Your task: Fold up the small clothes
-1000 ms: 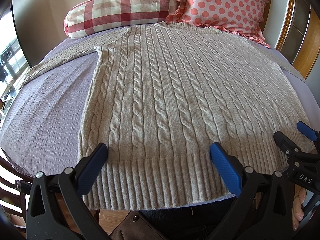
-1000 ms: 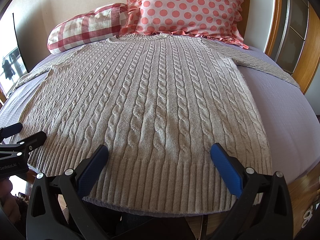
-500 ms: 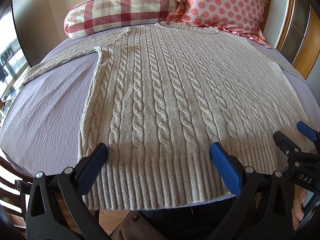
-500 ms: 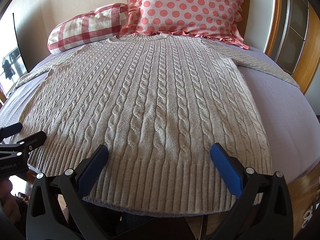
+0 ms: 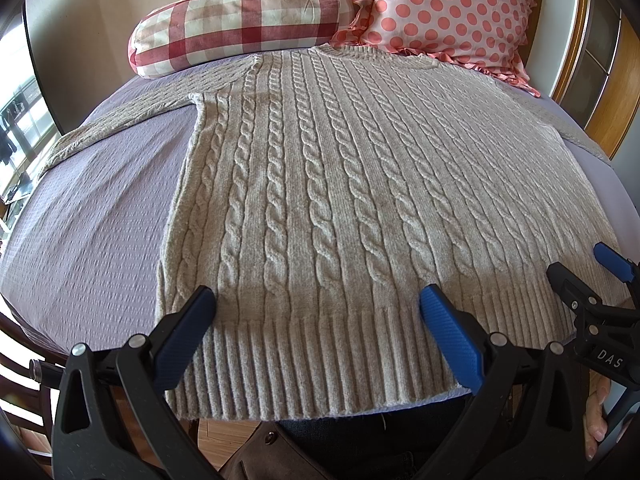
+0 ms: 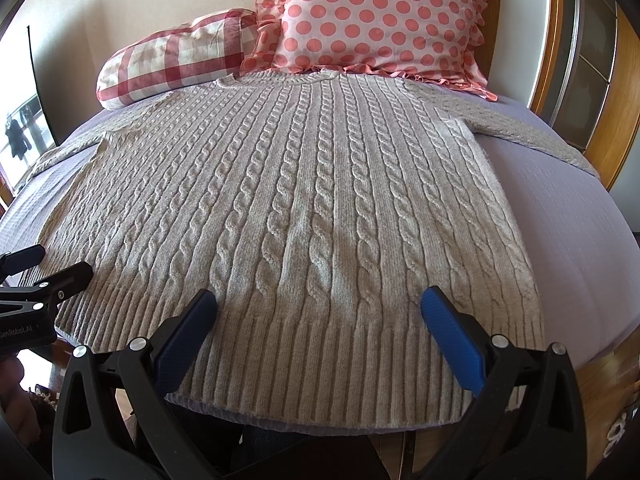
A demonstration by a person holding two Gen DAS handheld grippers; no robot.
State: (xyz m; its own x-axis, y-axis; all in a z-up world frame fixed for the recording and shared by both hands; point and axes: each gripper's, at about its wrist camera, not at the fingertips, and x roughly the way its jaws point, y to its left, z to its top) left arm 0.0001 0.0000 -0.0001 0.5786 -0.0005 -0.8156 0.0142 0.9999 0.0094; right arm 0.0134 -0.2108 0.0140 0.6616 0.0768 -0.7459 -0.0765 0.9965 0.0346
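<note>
A grey cable-knit sweater (image 5: 340, 184) lies flat, front up, on a lavender bed (image 5: 92, 216), sleeves spread out, ribbed hem at the near edge. It fills the right wrist view too (image 6: 304, 208). My left gripper (image 5: 316, 304) is open and empty, hovering over the left part of the hem. My right gripper (image 6: 318, 304) is open and empty over the right part of the hem. The right gripper shows at the right edge of the left wrist view (image 5: 592, 276), and the left gripper at the left edge of the right wrist view (image 6: 44, 268).
A red checked bolster (image 5: 240, 20) and a pink polka-dot pillow (image 5: 448, 8) lie at the head of the bed, beyond the sweater's collar. A wooden frame (image 6: 624, 92) stands at the right. The bed's near edge is just below the hem.
</note>
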